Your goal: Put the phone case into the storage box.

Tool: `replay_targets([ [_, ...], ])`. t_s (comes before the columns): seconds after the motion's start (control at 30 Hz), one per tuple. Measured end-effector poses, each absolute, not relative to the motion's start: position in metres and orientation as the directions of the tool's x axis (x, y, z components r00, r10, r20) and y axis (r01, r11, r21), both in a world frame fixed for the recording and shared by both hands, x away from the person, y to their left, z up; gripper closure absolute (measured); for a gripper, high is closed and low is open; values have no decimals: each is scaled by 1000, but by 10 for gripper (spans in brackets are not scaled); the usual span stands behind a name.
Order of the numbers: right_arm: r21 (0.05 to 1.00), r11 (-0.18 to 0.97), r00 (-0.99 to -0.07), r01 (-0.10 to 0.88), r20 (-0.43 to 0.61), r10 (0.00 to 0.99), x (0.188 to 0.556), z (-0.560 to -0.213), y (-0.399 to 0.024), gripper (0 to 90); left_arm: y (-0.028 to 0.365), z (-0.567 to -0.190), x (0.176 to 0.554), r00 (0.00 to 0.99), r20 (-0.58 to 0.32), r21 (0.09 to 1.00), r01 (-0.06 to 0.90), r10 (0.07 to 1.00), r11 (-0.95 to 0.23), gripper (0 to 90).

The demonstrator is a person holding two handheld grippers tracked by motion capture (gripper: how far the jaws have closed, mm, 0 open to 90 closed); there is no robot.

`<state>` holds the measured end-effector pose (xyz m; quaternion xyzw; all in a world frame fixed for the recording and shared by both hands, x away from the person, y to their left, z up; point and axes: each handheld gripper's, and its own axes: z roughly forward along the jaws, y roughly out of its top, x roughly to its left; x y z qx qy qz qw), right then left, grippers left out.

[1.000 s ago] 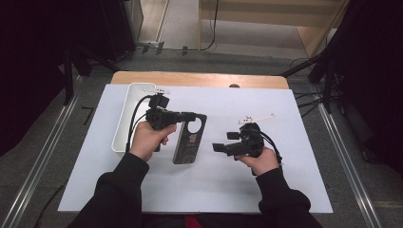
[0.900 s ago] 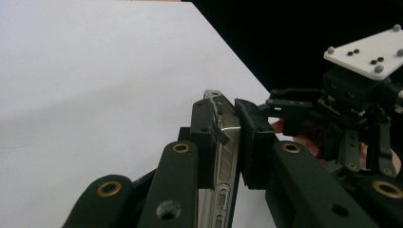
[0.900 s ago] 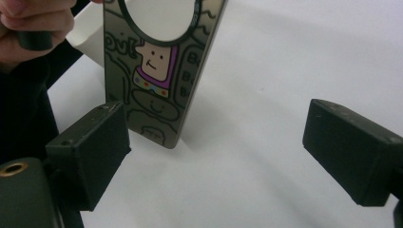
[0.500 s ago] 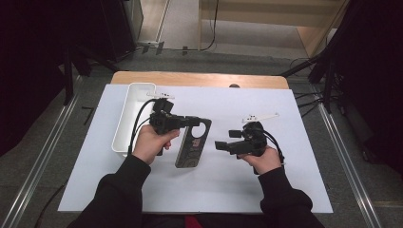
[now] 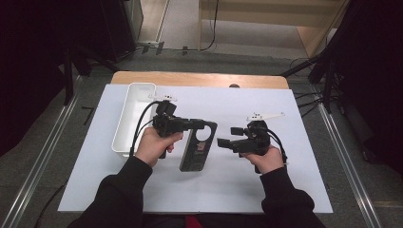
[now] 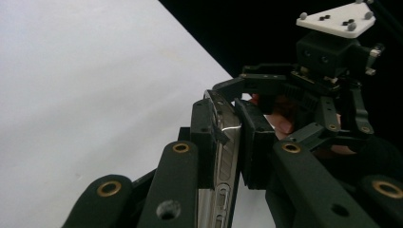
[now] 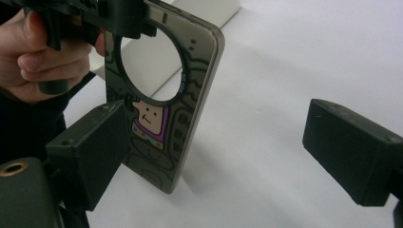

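Note:
A dark phone case (image 5: 197, 151) with a round cut-out and a cartoon figure (image 7: 157, 124) is held at its top end by my left gripper (image 5: 205, 126). The left gripper (image 6: 228, 135) is shut on the case's thin edge (image 6: 223, 164), one pad on each face. The case slopes down toward the white sheet; whether its low corner touches the sheet I cannot tell. My right gripper (image 5: 222, 141) hovers just right of the case and points at it. In the right gripper view its jaws (image 7: 221, 152) stand wide open with nothing between them, the case just beyond the left pad (image 7: 90, 147).
A long white tray (image 5: 135, 114) lies at the left of the white sheet (image 5: 294, 180), close behind the left hand. The sheet covers a wooden table (image 5: 199, 78). Metal rails (image 5: 43, 156) run along both sides on the floor.
The left hand has edged slightly to the right with the case still gripped. The right gripper has crept a little closer to the case, its jaws still wide.

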<state>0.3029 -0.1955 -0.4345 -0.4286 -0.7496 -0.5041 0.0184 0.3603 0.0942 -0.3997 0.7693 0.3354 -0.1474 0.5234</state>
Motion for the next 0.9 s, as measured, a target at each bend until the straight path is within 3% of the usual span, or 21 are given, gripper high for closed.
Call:
replay_targets([
  [0.53, 756, 109, -638, 646, 455, 621, 304, -435, -196, 79, 86, -404, 354, 762, -557, 735, 638, 329, -231, 781],
  [0.6, 755, 104, -634, 647, 458, 623, 303, -435, -197, 146, 85, -404, 354, 766, -556, 738, 634, 323, -232, 781],
  [0.77, 762, 95, -634, 640, 455, 625, 303, -435, -198, 156, 84, -404, 353, 771, -553, 745, 628, 317, -227, 781],
  [0.9, 762, 92, -638, 641, 462, 616, 304, -436, -199, 215, 83, -406, 353, 770, -561, 744, 630, 304, -224, 781],
])
